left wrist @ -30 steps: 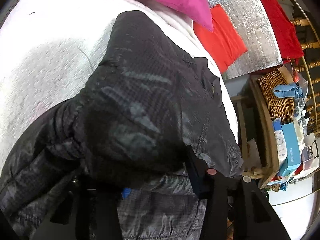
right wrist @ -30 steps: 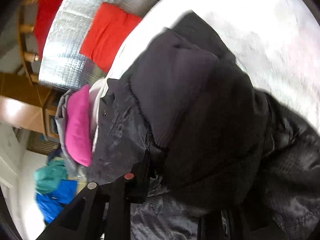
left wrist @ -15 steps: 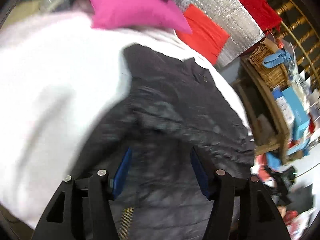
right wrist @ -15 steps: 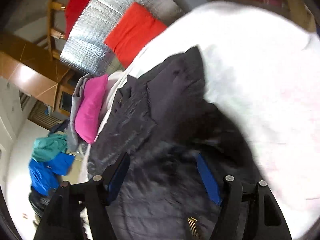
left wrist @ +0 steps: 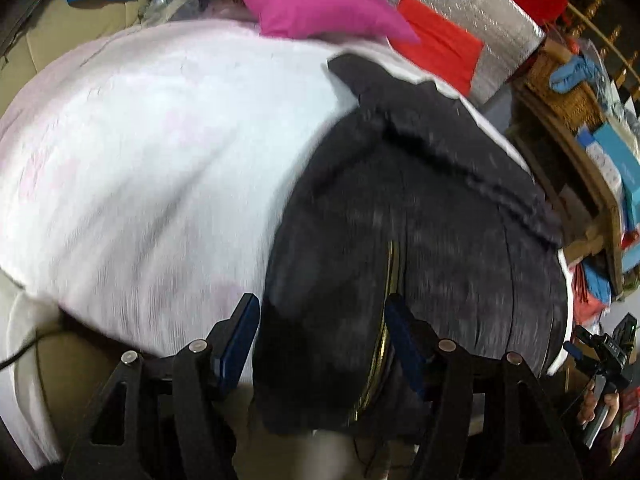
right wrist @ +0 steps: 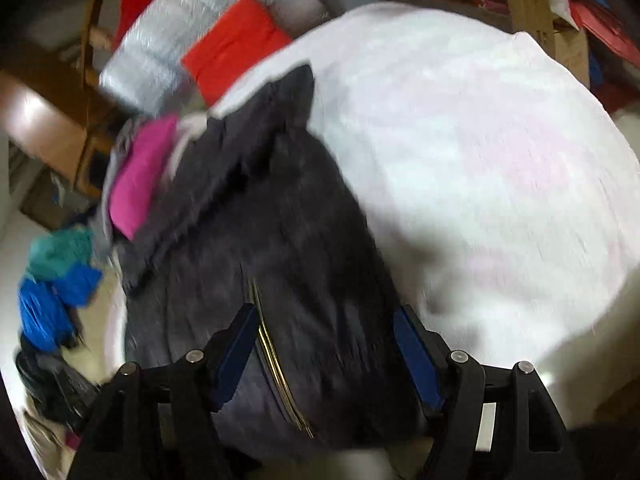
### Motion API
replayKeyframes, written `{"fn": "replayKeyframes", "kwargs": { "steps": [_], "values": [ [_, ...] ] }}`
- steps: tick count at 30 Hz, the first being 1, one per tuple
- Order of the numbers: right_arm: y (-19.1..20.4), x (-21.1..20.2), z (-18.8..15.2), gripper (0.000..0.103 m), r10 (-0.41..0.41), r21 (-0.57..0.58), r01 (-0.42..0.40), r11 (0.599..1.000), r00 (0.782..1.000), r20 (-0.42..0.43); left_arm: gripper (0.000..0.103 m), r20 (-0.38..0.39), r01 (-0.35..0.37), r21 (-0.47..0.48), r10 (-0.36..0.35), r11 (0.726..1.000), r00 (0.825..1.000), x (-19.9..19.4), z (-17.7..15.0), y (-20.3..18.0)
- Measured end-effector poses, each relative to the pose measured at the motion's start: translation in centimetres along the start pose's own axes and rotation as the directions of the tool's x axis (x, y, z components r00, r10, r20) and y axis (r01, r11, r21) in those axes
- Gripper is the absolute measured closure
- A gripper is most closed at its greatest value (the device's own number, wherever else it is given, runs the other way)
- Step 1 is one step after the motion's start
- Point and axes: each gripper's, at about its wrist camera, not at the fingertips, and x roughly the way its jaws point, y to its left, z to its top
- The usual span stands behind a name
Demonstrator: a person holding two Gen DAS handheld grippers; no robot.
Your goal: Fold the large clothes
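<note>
A dark grey quilted jacket point(left wrist: 420, 220) lies folded on the white blanket point(left wrist: 160, 160), its gold zip point(left wrist: 390, 280) running down the middle. My left gripper point(left wrist: 322, 308) hovers above the jacket's near edge. Its jaws are opening, and the blue pads point(left wrist: 240, 336) touch no cloth. In the right wrist view the same jacket point(right wrist: 280, 240) fills the lower left, on the blanket point(right wrist: 480, 160). My right gripper point(right wrist: 325, 314) stands open above it near the zip point(right wrist: 276, 364), holding nothing. Both views are blurred by motion.
A pink cushion point(left wrist: 320, 8), a red cushion point(left wrist: 440, 48) and a silver foil panel point(left wrist: 480, 8) lie beyond the jacket. A wicker basket point(left wrist: 568, 92) and blue boxes point(left wrist: 616, 168) crowd a wooden shelf at the right. Blue and teal clothes point(right wrist: 52, 280) lie off the bed.
Both grippers were shut on jacket cloth a second ago; they have let go, opened and drawn back. The jacket now lies folded on the blanket and looks smaller in both views.
</note>
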Motion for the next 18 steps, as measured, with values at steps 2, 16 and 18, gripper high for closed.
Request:
{"fn": "replayKeyframes", "kwargs": {
  "steps": [2,16,18],
  "values": [
    [0.3,0.3,-1.4,0.03,-0.053,-0.059,0.05,0.997,0.997,-0.048,0.037,-0.02,-0.003,0.002,0.003,1.0,1.0,-0.1,-0.9,0.0],
    [-1.1,2.0,-4.1,0.026,-0.203,-0.145,0.18,0.973,0.965,-0.167,0.029,-0.127,-0.015,-0.063,0.007,0.998,0.992,0.1,-5.2,1.2],
    [-1.5,0.7,-3.2,0.026,-0.142,-0.102,0.128,0.986,0.98,-0.138,0.029,-0.085,-0.009,-0.055,0.004,0.998,0.996,-0.5,-4.9,1.1]
  ]
}}
